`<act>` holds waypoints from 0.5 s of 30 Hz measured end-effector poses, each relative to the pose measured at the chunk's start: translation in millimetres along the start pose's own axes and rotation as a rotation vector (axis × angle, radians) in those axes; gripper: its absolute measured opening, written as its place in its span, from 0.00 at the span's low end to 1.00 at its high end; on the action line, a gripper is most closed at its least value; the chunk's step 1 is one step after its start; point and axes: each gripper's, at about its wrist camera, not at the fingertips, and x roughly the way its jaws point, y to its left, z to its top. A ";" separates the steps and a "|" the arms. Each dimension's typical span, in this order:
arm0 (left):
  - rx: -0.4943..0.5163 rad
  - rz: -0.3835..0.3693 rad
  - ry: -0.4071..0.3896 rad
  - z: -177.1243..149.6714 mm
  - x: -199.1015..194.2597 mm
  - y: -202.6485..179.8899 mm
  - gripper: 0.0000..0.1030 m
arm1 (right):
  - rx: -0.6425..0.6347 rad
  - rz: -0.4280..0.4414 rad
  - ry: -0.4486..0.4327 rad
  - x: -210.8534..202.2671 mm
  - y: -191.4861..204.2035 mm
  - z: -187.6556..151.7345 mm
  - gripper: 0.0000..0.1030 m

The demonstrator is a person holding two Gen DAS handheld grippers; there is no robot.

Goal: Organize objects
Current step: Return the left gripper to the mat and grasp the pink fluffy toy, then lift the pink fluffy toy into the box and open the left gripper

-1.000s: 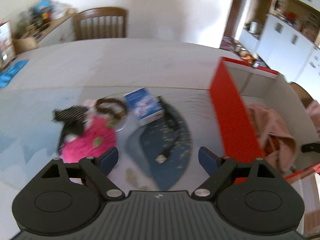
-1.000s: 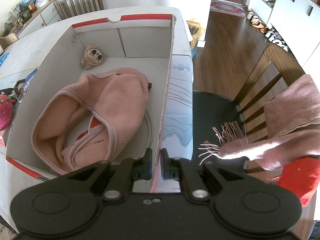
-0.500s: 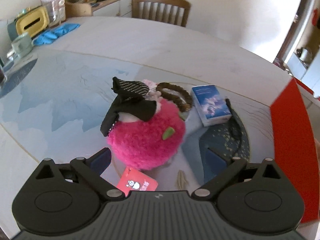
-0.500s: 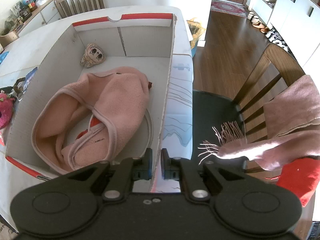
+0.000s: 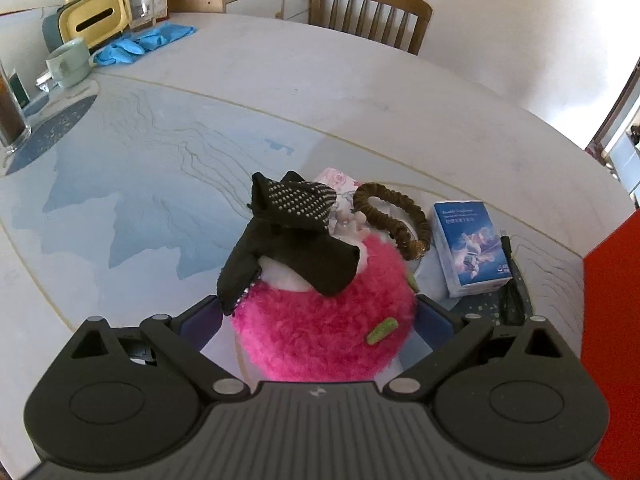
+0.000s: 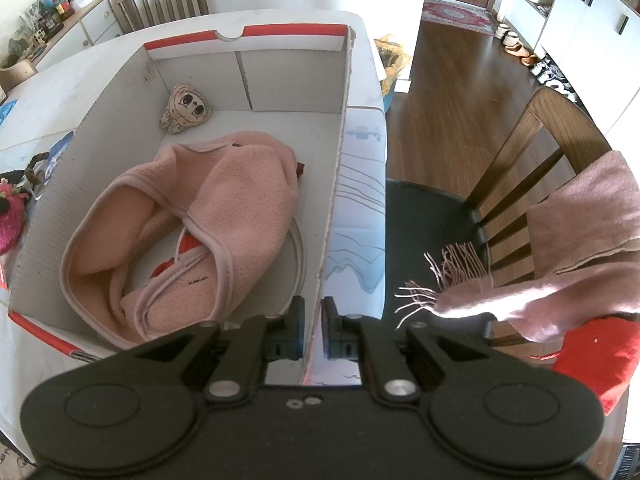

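Observation:
A pink fluffy plush [image 5: 320, 328] with a black dotted cloth [image 5: 288, 236] draped over its top sits on the table. My left gripper [image 5: 318, 322] is open wide, one finger on each side of the plush. I cannot tell if the pads touch it. Behind it lie a brown scrunchie [image 5: 394, 216], a small blue box [image 5: 468, 248] and a black cable [image 5: 510, 280]. My right gripper [image 6: 314, 328] is shut on the right wall of the red-and-white cardboard box [image 6: 340, 160]. Inside are a pink fleece [image 6: 208, 216] and a small doll-face plush [image 6: 186, 108].
The box's red side [image 5: 612, 320] stands close on the right in the left wrist view. A mug [image 5: 68, 62], a yellow tissue holder [image 5: 94, 20], blue gloves [image 5: 140, 42] and a glass [image 5: 10, 120] are at the far left. A chair [image 6: 520, 184] with a pink scarf [image 6: 560, 264] stands beside the table.
My left gripper swung left, away from the box, and came down over the pink plush, which now sits between its fingers. The right gripper has not moved.

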 end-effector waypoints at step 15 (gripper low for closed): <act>0.011 -0.052 -0.018 -4.4 -6.7 4.6 0.81 | 0.000 -0.009 0.000 1.7 -0.3 -0.7 0.06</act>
